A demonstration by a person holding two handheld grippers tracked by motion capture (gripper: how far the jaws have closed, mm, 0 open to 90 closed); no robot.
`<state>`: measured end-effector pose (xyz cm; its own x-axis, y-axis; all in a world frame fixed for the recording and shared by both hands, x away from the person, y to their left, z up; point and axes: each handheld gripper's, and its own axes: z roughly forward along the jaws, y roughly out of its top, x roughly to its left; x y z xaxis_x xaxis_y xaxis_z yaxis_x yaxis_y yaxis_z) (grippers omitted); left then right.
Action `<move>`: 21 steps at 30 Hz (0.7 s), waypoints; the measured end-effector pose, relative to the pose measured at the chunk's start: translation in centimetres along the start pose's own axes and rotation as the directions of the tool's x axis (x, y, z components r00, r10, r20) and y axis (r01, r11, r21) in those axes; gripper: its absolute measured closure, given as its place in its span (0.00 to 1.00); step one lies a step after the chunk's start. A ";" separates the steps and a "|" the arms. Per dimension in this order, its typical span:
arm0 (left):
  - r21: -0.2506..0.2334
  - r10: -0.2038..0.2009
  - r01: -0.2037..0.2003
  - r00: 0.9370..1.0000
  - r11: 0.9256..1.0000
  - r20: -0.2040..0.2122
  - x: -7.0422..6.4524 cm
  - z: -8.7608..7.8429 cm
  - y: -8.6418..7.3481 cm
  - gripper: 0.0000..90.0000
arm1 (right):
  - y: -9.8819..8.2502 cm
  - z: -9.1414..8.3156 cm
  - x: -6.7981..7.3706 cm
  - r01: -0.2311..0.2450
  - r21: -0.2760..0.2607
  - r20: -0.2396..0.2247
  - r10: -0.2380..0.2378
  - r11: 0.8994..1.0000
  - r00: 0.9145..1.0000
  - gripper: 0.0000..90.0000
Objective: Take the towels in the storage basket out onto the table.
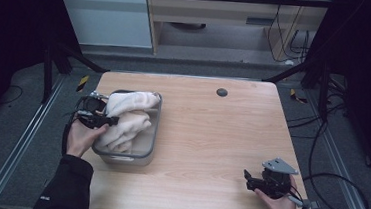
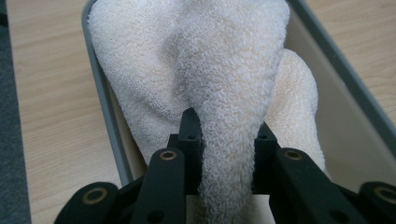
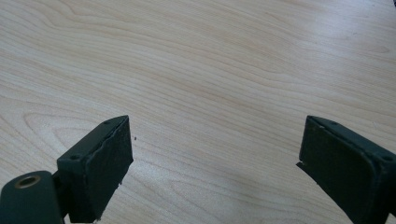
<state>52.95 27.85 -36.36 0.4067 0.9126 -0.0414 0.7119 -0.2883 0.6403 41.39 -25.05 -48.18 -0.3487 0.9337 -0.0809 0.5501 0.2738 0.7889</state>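
Note:
A cream towel lies bunched in a grey rectangular bin at the table's left side. My left gripper reaches over the bin's left rim and is shut on a fold of the towel, which fills the gap between its jaws. In the left gripper view the bin wall runs beside the cloth. My right gripper rests low over the table's front right, held in a hand, open. Its two black pads stand wide apart over bare wood with nothing between them.
The light wooden table has a small dark round cap near its far edge. Black cables trail on the floor to the right. A metal rail frame runs along both sides of the table.

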 end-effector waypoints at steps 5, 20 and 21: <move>-0.037 0.023 -0.023 1.000 0.999 -0.007 -0.6 -1.9 0.8 0.81 | 0.0 0.0 0.0 0.000 -0.003 -0.002 0.000 1.000 1.000 0.11; -0.087 0.083 -0.081 0.996 0.993 0.013 -2.8 -4.5 3.0 0.81 | 0.0 -0.1 0.0 -0.003 -0.002 0.001 0.003 1.000 1.000 0.11; -0.087 0.084 -0.082 0.996 0.993 0.015 -3.0 -4.5 3.0 0.81 | 0.0 -0.1 0.0 -0.003 -0.002 0.001 0.003 1.000 1.000 0.11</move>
<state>51.31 25.60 -30.81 0.4733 0.8809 0.0009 0.6238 -0.3359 0.7057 41.31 -25.05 -48.13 -0.3461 0.9348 -0.0797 0.5495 0.2708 0.7904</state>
